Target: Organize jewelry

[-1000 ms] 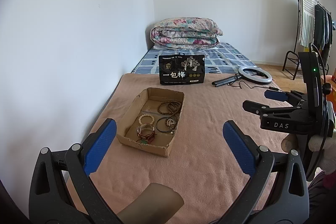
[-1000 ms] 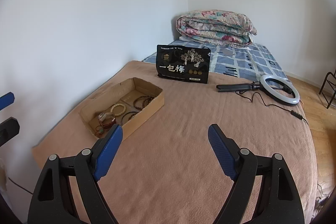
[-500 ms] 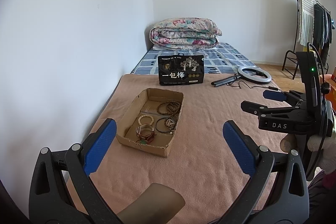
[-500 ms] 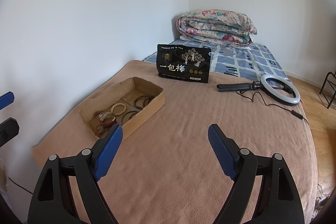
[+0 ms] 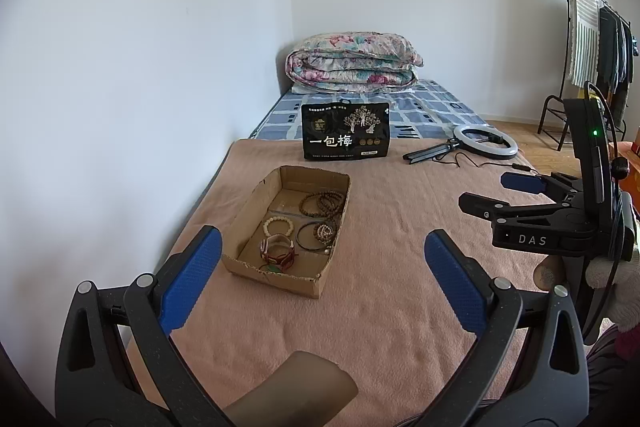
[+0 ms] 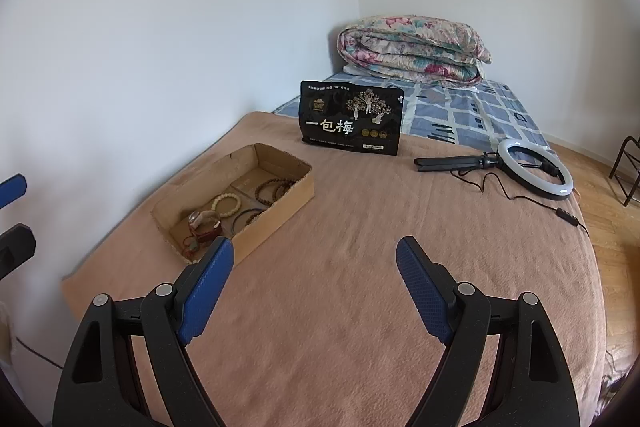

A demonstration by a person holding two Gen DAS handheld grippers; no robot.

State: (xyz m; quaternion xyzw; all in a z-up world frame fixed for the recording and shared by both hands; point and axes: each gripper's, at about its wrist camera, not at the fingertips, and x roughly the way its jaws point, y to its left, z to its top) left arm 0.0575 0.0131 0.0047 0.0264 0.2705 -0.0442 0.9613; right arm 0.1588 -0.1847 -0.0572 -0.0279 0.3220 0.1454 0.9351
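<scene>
Both mine released, empty. Cardboard box (image 5: 256, 205) of bracelets (image 5: 279, 226) sits ahead-left of left gripper (image 5: 323, 275), long axis running away; right gripper (image 6: 315, 281) farther off.

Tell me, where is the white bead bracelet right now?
In the left wrist view the white bead bracelet lies inside the cardboard box on the pink blanket, just behind the watch.

Beaded bracelets (image 5: 320, 203) lie inside an open cardboard box (image 5: 244, 211).
</scene>
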